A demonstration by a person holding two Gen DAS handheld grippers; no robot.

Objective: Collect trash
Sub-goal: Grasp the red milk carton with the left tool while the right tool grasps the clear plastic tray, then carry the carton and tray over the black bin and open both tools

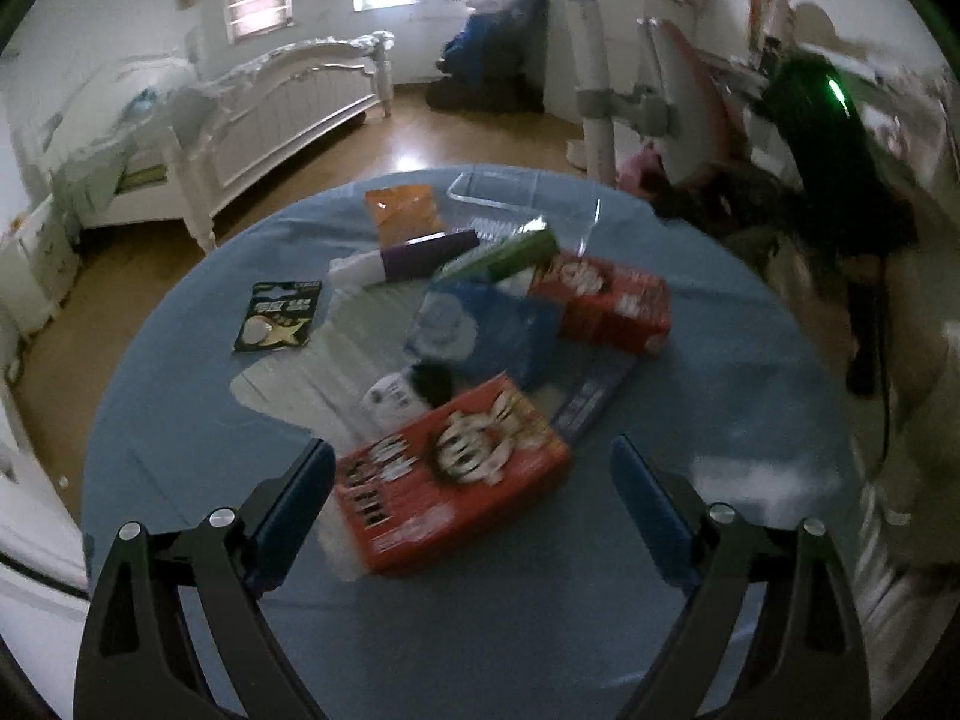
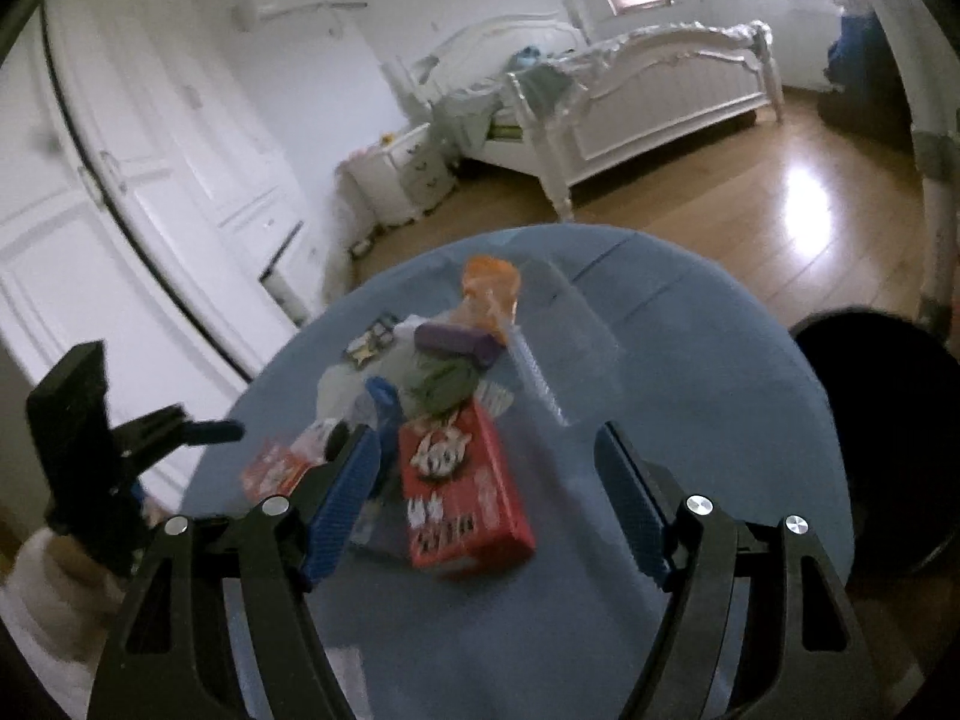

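From the left wrist view, the left gripper (image 1: 474,498) hangs with jaws spread wide and empty above the near edge of the round blue-clothed table (image 1: 750,360), framing a flat red cardboard snack box (image 1: 450,474). A clean pickup likely means descending squarely and pinching the box across its narrow sides. Beyond it lie a blue packet (image 1: 510,330), a second red box (image 1: 612,300) and a clear plastic bin (image 1: 522,204) at the far edge.

From the right wrist view, the right gripper (image 2: 486,498) is likewise agape and empty over the second red box (image 2: 462,492); a black round bin (image 2: 888,438) waits just beside the table's right edge.
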